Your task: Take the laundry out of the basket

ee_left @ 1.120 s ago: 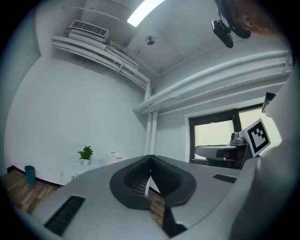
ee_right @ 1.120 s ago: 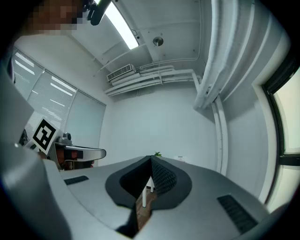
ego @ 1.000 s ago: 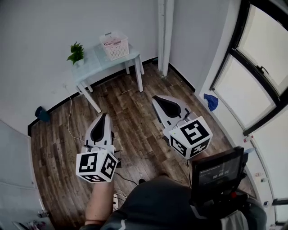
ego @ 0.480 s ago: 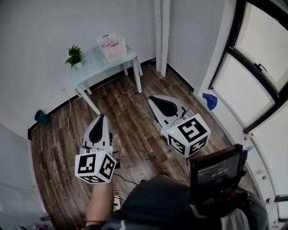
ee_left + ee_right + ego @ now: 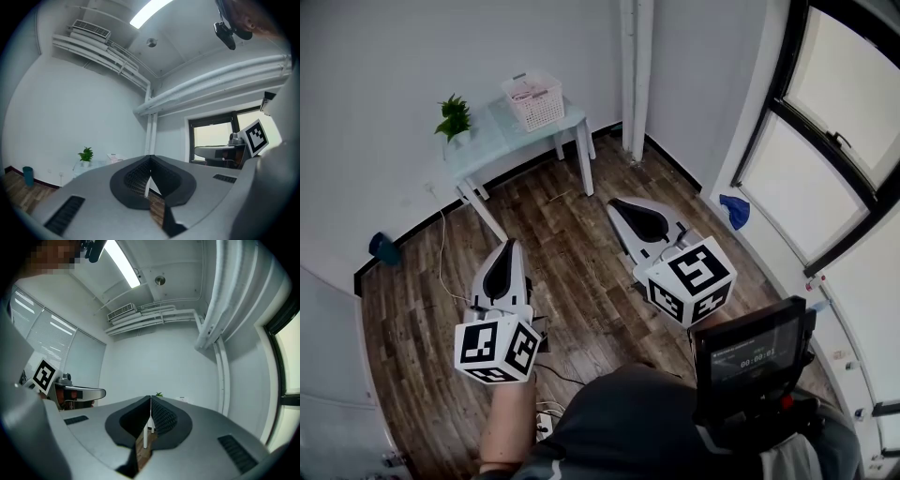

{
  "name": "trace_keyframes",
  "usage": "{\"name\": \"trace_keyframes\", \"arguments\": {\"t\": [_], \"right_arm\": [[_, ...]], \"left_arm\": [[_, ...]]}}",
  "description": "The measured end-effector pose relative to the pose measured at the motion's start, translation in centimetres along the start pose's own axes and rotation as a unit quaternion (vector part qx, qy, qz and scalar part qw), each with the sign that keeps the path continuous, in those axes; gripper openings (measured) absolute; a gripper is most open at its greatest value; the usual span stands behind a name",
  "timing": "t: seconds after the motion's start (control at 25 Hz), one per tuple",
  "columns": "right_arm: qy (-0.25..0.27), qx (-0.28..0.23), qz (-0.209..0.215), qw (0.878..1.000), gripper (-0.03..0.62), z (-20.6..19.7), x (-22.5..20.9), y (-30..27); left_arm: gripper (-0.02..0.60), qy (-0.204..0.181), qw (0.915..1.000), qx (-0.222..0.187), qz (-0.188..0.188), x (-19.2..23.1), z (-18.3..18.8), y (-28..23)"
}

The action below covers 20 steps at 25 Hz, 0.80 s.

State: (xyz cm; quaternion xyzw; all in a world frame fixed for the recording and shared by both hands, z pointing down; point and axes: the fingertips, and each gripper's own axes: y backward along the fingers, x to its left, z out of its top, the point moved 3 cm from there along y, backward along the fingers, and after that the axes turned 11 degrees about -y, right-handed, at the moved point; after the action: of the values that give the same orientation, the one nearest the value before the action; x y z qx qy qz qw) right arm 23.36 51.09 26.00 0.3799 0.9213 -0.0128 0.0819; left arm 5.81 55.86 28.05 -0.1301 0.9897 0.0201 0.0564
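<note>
Far to the left of the table (image 5: pixel 492 139), a small blue-green bin (image 5: pixel 382 249) sits on the wood floor against the wall. A potted plant (image 5: pixel 455 116) stands on the table's left end. The white basket (image 5: pixel 535 101) stands on its right end, with pale pink laundry (image 5: pixel 526 91) lying inside.

The left gripper (image 5: pixel 509 244) hangs over the floor on the person's side of the table, well apart from it and pointing toward it. Its 2 jaws are pressed together with nothing between them. In the left gripper view the basket (image 5: pixel 115 157) shows far off, just left of the closed tips, with the plant (image 5: pixel 86 154) further left.

The right gripper (image 5: pixel 615 202) is out past the table's right front leg, also well apart from the table and from the basket. Its 2 jaws meet tip to tip and grip nothing. In the right gripper view the basket (image 5: pixel 186 400) shows small, a little right of the tips.

Right of the table, 2 white pipes (image 5: pixel 633 66) run up the room's corner. Further right, a blue cloth (image 5: pixel 734 211) lies at the foot of the window.
</note>
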Motion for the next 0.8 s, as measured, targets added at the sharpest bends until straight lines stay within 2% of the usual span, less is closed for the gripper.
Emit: {"name": "trace_keyframes", "arguments": {"t": [0.24, 0.6, 0.8], "right_arm": [[0.011, 0.005, -0.009, 1.000, 0.017, -1.2, 3.7, -2.1], [0.015, -0.001, -0.021, 1.000, 0.017, -2.3, 4.3, -2.6], [0.013, 0.007, -0.010, 1.000, 0.017, -2.9, 4.0, -4.0]], "left_arm": [[0.009, 0.016, 0.9998, -0.003, -0.008, 3.6, -1.8, 2.1], [0.009, 0.027, 0.9996, -0.003, -0.013, 4.7, -3.7, 2.0], [0.009, 0.027, 0.9996, -0.001, -0.011, 5.2, -4.4, 1.3]]}}
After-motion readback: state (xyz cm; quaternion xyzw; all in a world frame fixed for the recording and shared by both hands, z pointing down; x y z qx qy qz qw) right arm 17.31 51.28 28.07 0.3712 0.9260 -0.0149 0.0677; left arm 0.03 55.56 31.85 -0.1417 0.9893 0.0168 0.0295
